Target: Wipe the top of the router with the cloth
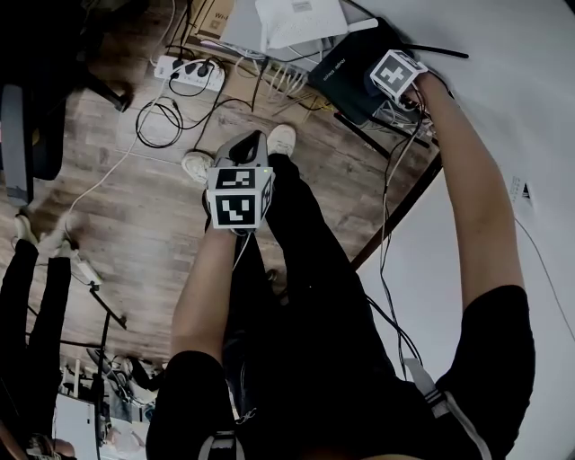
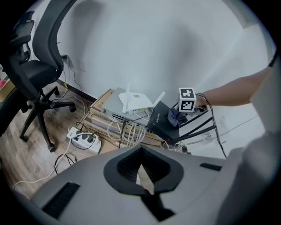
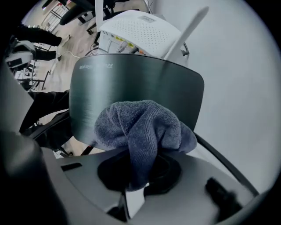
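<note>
While the head view hides it, right tongs [image 3: 138,178] pinch the cloth [image 3: 145,125] on the router [image 3: 131,79]; left tongs [image 2: 140,166] closed, empty.

Head view: the marker cube [image 1: 396,74] sits over the right gripper [image 3: 138,176], so its jaws and the cloth [image 3: 142,127] are hidden from above; the dark router [image 1: 346,67] shows only in part. Right gripper view: the cloth's lower end drops out of sight between the jaws, and its bunched folds cover the dark router's near edge. Print [image 3: 94,66] on the router top is too small to read. White router [image 3: 140,28] behind: one antenna [image 3: 99,13] runs off the top edge, the other is blurred. Left gripper view: office chair [image 2: 37,66] cut by the left edge, forearm [image 2: 237,90] by the right. Wall label [image 1: 521,190] illegible. Second person [image 1: 31,296] cut by the head view's left edge.
</note>
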`<action>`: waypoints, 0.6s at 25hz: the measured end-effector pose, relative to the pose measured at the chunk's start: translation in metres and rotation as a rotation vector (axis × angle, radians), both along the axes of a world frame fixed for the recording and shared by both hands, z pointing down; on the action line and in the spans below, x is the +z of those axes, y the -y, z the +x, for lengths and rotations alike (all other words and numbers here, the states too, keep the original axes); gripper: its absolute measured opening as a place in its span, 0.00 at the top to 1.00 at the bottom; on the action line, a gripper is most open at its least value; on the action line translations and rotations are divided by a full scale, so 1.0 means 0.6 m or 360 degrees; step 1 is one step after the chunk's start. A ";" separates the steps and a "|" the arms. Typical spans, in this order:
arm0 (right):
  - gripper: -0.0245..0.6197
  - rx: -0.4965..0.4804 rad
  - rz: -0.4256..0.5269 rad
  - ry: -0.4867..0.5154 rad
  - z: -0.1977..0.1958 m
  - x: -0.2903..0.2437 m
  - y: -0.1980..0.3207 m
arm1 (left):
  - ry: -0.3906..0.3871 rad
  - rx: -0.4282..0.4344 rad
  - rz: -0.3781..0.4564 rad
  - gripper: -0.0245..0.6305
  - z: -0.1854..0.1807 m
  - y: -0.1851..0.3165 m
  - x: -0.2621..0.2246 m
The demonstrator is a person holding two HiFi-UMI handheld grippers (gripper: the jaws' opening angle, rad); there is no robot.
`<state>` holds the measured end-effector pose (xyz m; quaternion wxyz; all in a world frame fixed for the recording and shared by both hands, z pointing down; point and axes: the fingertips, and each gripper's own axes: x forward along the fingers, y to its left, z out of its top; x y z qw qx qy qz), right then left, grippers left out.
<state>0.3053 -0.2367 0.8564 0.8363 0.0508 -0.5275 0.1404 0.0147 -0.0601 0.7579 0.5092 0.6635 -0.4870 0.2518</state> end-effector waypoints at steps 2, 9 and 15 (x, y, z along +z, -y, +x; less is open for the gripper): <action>0.89 -0.0065 0.0054 -0.0046 0.014 0.005 0.015 | 0.0000 0.0002 -0.0001 0.95 0.004 0.007 0.001; 0.89 -0.0154 0.0167 -0.0151 0.038 0.010 0.058 | 0.0004 0.0012 -0.0005 0.95 0.012 0.020 0.005; 0.89 -0.0186 0.0168 -0.0196 0.047 0.011 0.078 | 0.0004 -0.0010 -0.0021 0.95 0.011 0.028 0.012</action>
